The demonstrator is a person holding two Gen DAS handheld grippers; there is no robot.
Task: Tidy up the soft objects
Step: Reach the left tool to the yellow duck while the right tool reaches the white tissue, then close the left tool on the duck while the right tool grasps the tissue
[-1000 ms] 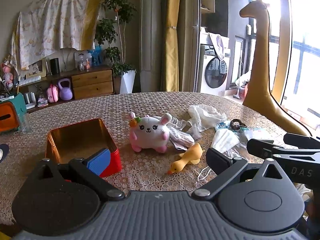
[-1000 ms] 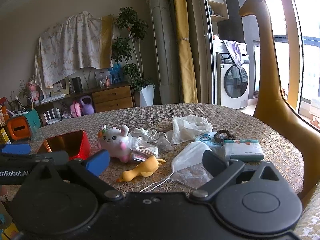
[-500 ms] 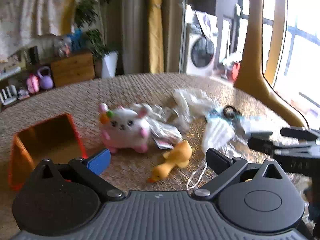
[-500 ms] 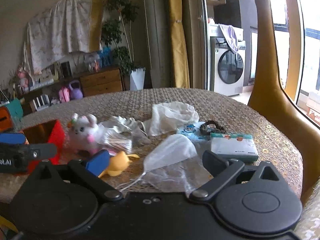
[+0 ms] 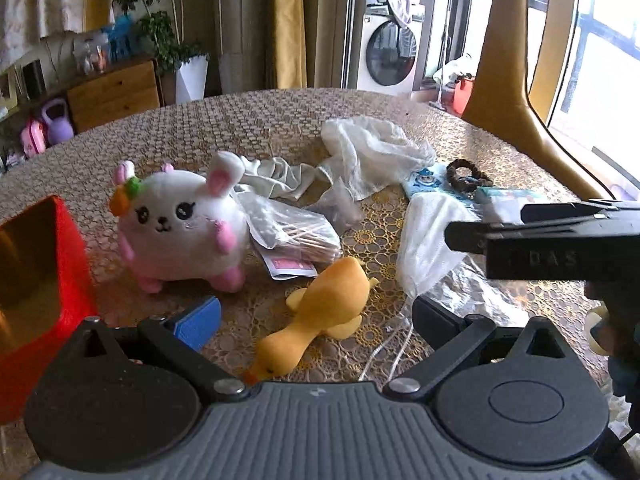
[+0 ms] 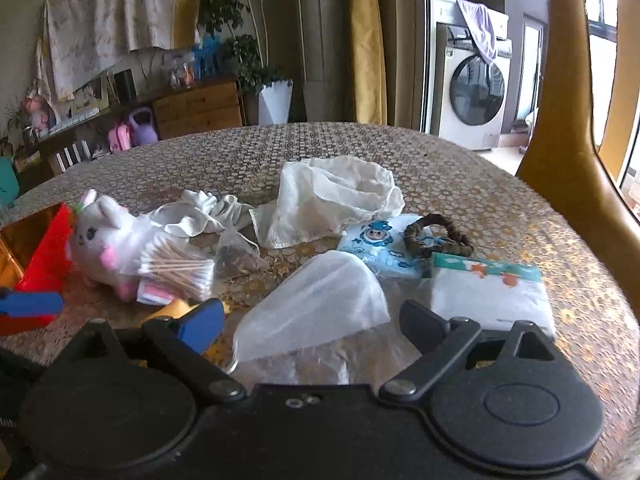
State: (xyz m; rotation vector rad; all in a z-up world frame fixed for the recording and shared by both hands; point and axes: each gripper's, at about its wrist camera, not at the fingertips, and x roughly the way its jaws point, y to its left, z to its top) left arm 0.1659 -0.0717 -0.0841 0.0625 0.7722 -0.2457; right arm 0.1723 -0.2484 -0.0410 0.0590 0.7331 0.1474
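Currently both tools hover low over the near edge of the round lace-covered counter (image 5: pixel 280 120), nothing gripped. Left hand-held gripper (image 5: pixel 316 320): fingers spread wide, straddling the yellow rubbery duck toy (image 5: pixel 324 312), which lies on its side with its beak toward the camera. Right hand-held gripper (image 6: pixel 312 320): also spread, with the white pleated face mask (image 6: pixel 320 308) between its fingers, atop crinkled clear plastic.

Other soft items, mid-counter: white plush bunny with pink feet (image 5: pixel 180 224), near the open red box with gold lining (image 5: pixel 36 264) at the left edge; bag of cotton swabs (image 5: pixel 296 232) touching the bunny; crumpled white cloth (image 5: pixel 372 152) behind; dark hair scrunchie (image 6: pixel 436 232) and tissue packet (image 6: pixel 488 292) toward the right edge.

Judgement: approach step, sorting not yet begun, box looks empty. Next move likely calls for lowering the left fingers around the duck's body and closing gently; it will squash. The mask is thin and flat, so a pinch at its raised fold seems needed.
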